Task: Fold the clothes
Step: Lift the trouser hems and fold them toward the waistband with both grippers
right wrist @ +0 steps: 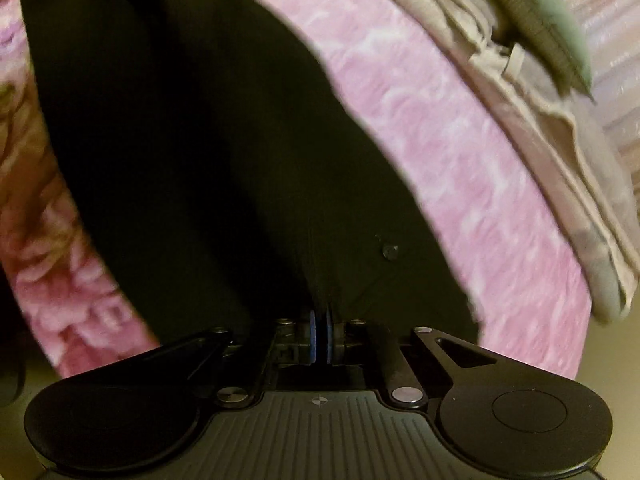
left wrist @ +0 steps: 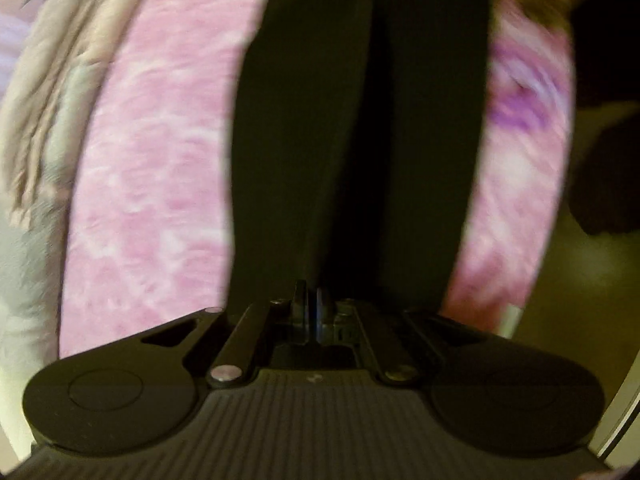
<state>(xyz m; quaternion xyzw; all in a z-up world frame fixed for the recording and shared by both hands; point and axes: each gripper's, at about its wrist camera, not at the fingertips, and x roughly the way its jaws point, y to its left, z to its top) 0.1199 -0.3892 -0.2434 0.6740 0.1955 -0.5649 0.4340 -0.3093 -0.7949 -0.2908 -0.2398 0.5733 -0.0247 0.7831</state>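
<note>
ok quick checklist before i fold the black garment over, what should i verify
1. Left gripper shut on the black garment: ok, jaws closed with cloth between them.
2. Right gripper shut on it: ok, blue pads pinch the cloth.
3. Garment free of wrinkles: cannot tell, dark and blurred.
4. Pink blanket clear where the fold lands: cannot tell, mostly hidden.
5. Beige clothes apart from the garment: ok, bare pink between them.
6. Button not caught in the right gripper: ok, it sits to one side.

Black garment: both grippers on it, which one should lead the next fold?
Probably right. The right gripper is shut on the black garment near a button, a clear edge. The left gripper grips plain cloth; its view is blurrier. Marginal call.
</note>
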